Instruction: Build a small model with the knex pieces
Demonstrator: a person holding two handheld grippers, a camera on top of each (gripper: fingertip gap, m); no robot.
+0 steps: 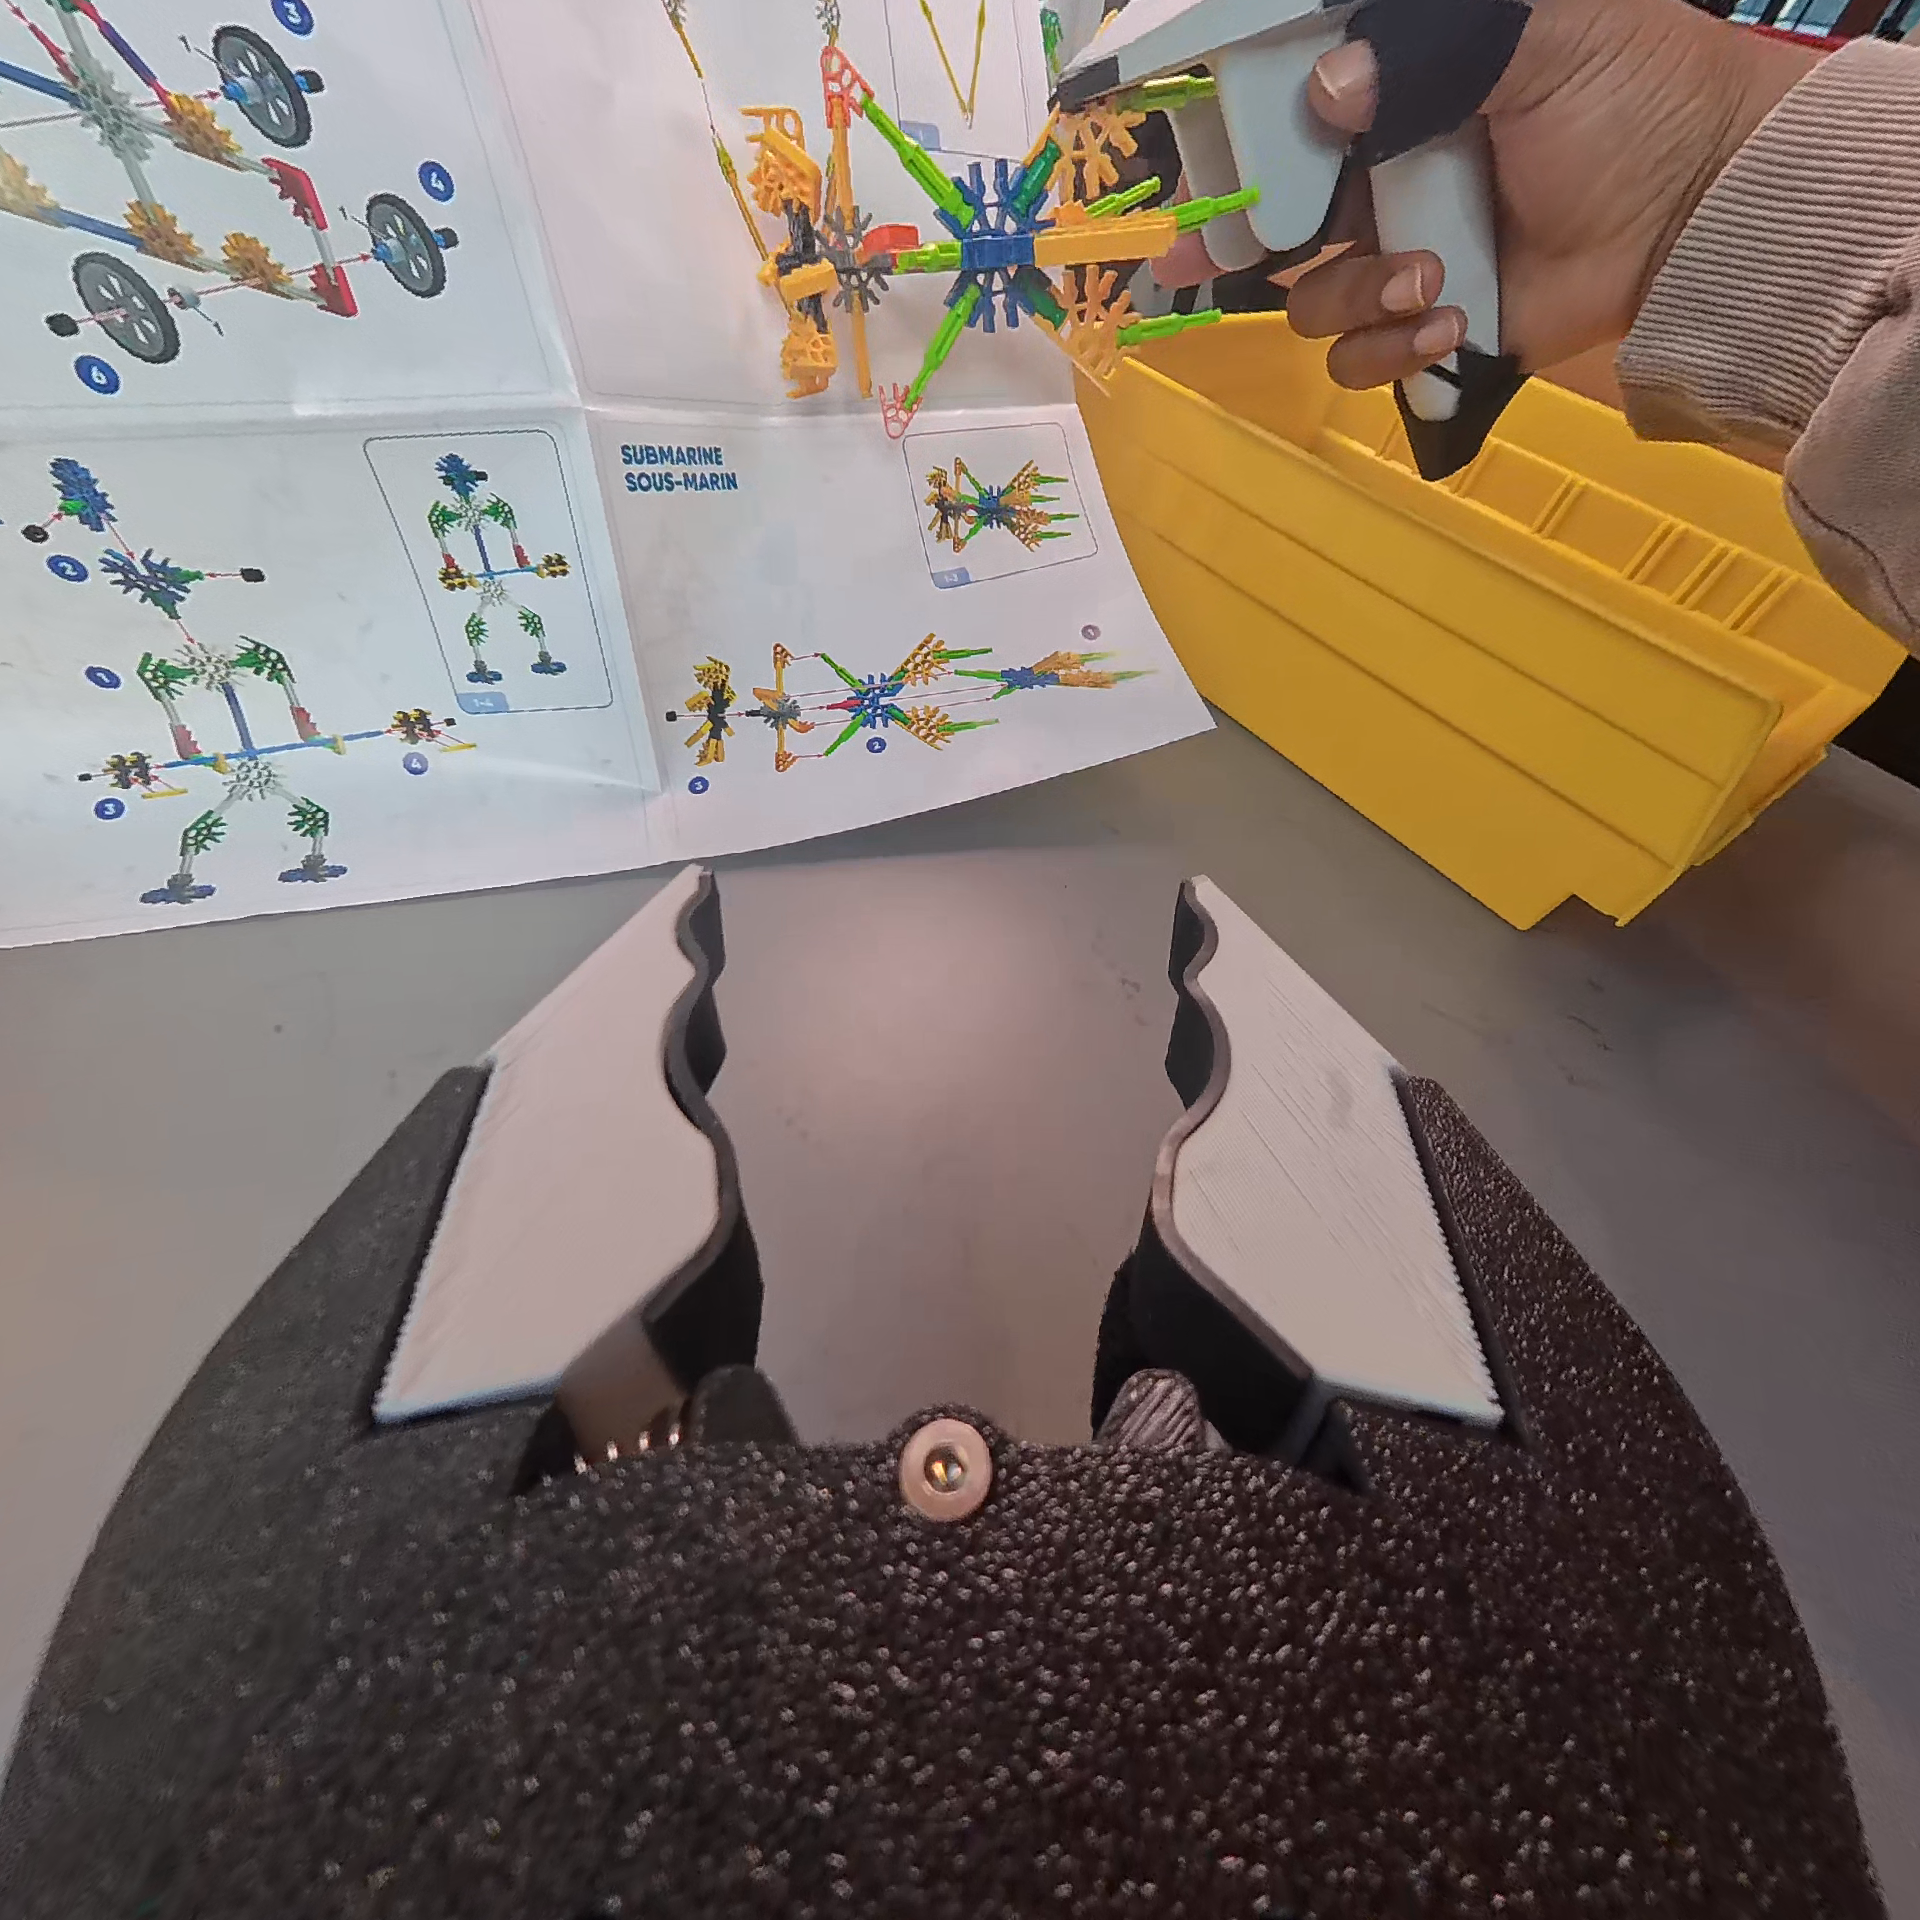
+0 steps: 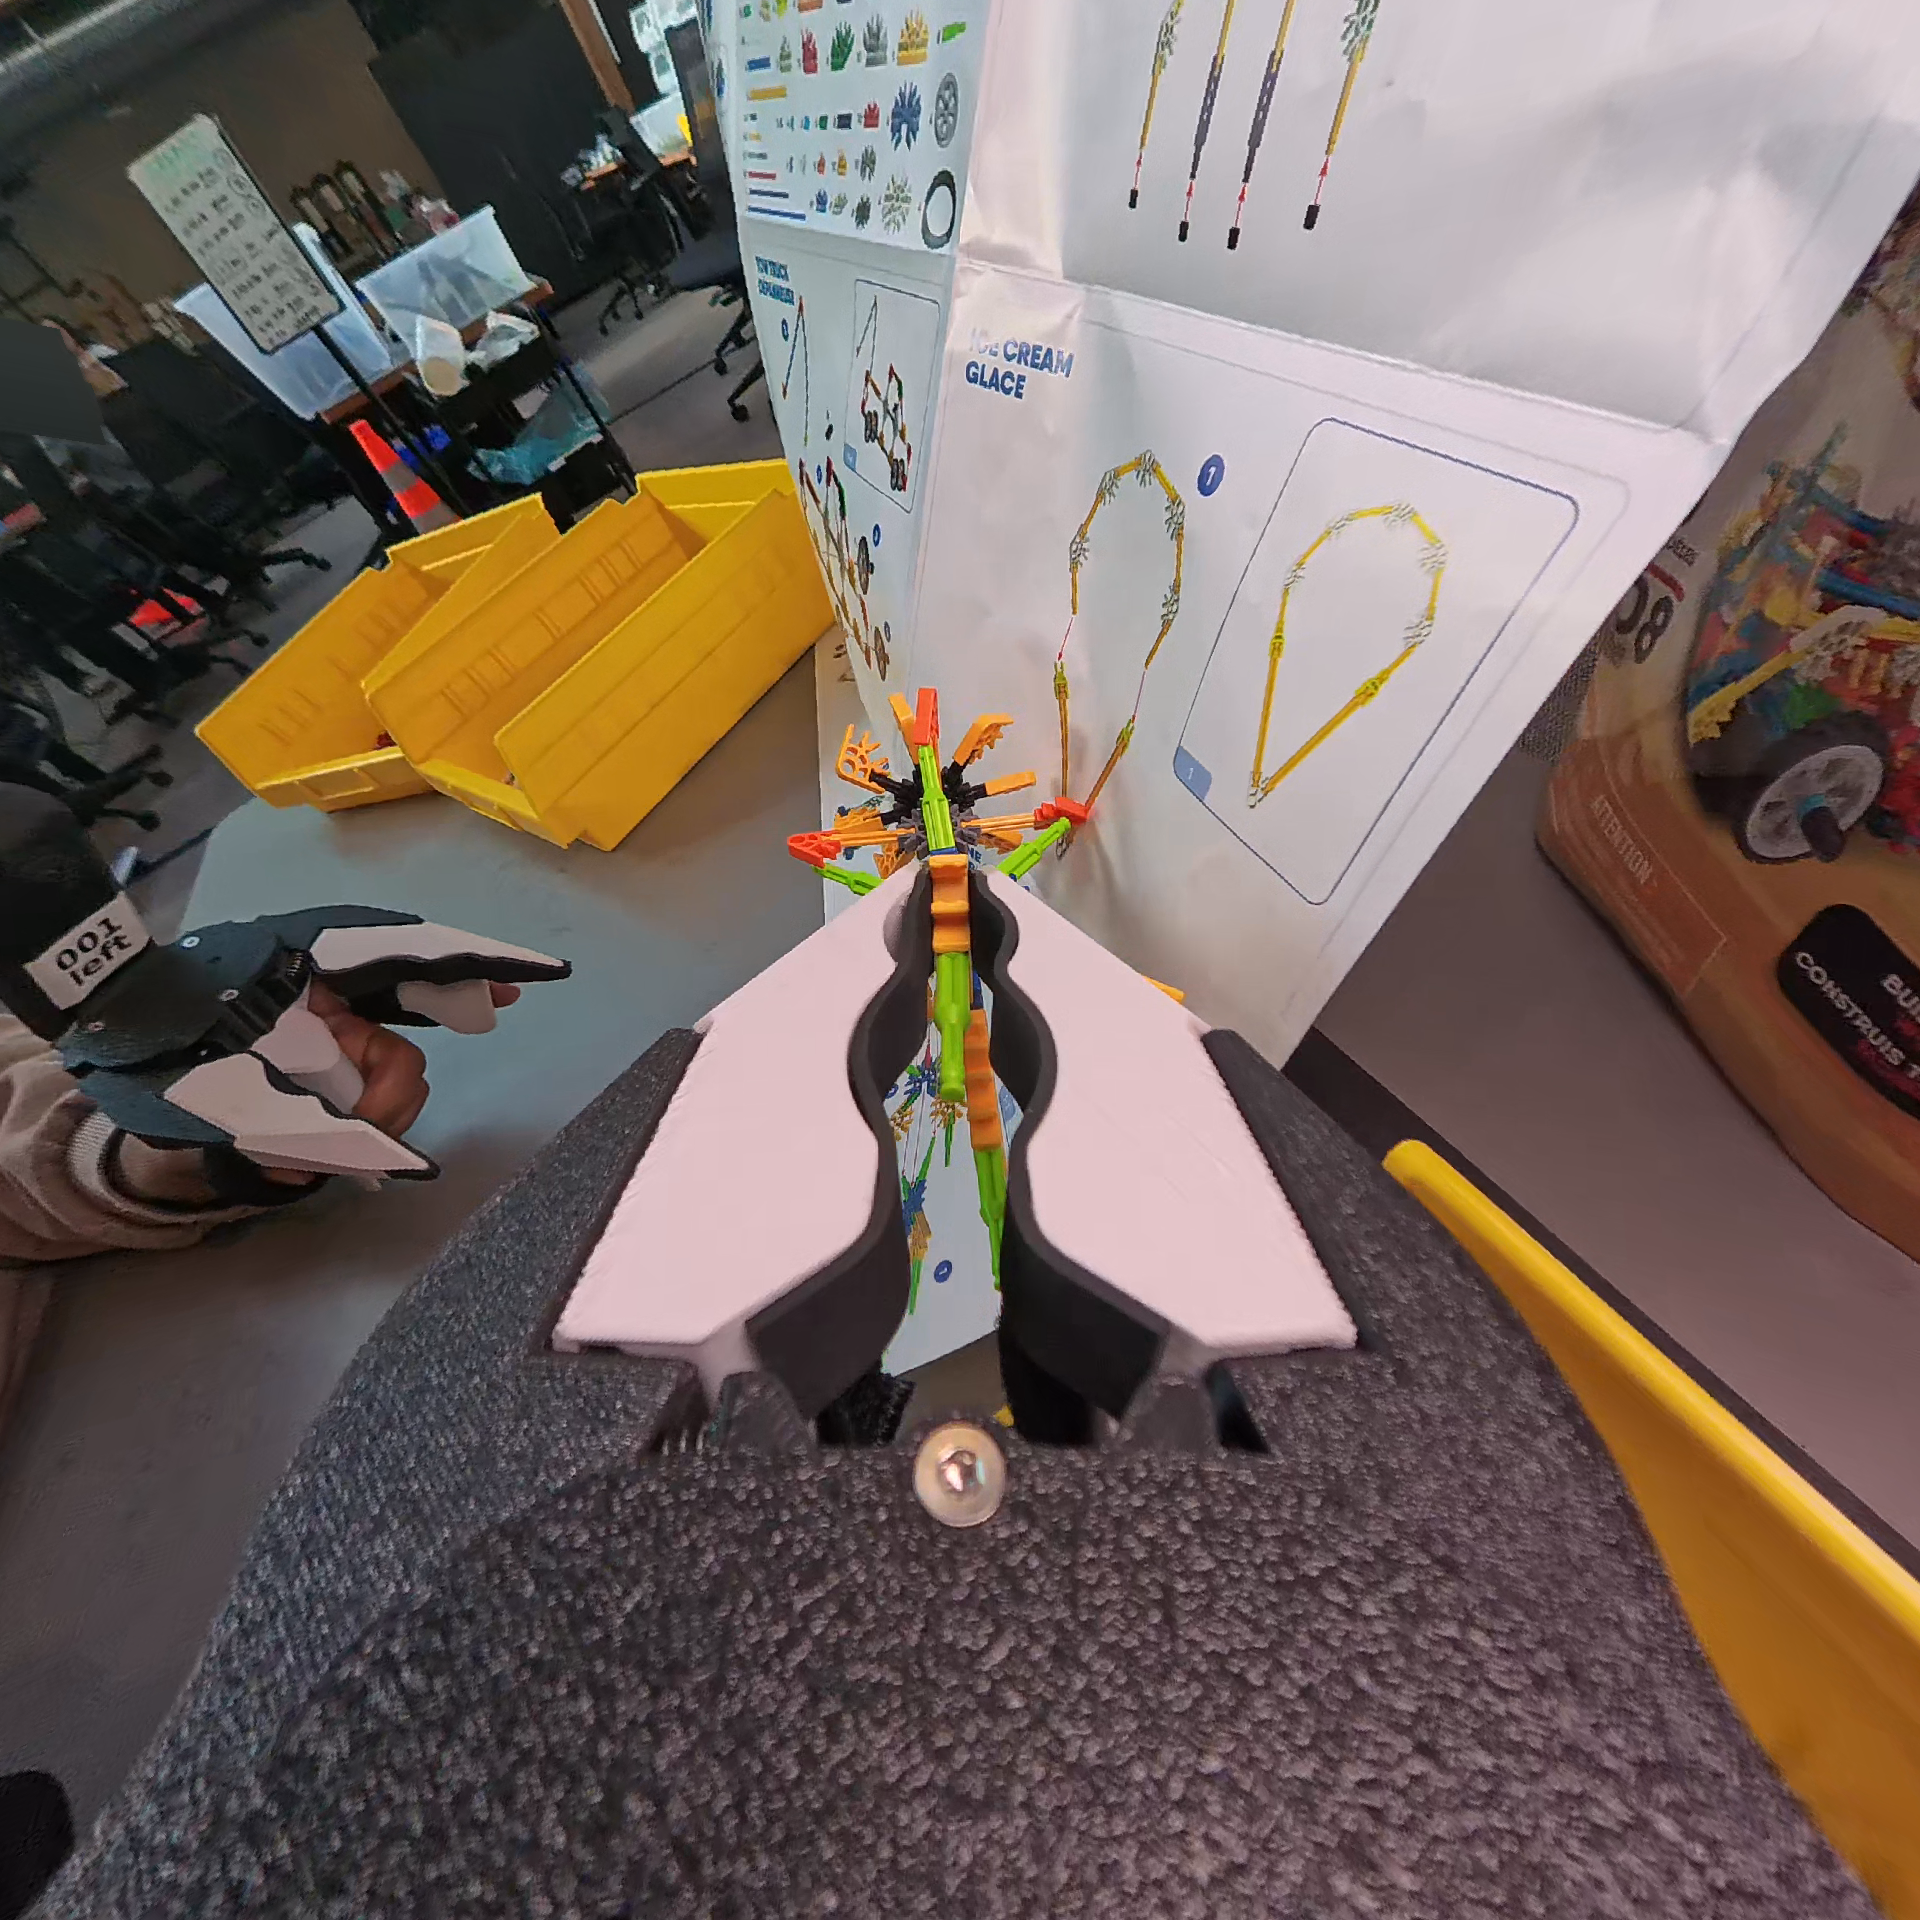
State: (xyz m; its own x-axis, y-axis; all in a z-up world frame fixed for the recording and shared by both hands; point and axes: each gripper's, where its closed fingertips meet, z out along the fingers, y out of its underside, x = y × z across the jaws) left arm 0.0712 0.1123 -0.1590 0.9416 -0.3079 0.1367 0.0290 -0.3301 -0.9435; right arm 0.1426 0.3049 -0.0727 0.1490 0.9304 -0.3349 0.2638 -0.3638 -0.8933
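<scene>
My right gripper (image 2: 948, 883) is shut on a small rod-and-connector model (image 2: 930, 795) of green rods, orange, yellow and red connectors and a dark hub. It holds the model in the air in front of a paper instruction sheet (image 2: 1351, 436). In the left wrist view the model (image 1: 987, 249) shows a blue hub, and the right gripper (image 1: 1086, 99) grips its right end, with a hand behind it. My left gripper (image 1: 951, 904) is open and empty, low over the grey table (image 1: 935, 1091). It also shows at the left of the right wrist view (image 2: 499, 1070).
The instruction sheet (image 1: 416, 520) lies ahead of my left gripper. A yellow bin (image 1: 1455, 675) stands at its right. More yellow bins (image 2: 540, 665) sit at the table's far left. A toy box (image 2: 1766, 831) stands on the right. A yellow bin rim (image 2: 1662, 1455) is close below my right gripper. About 25 cm separates my left fingertips from my right.
</scene>
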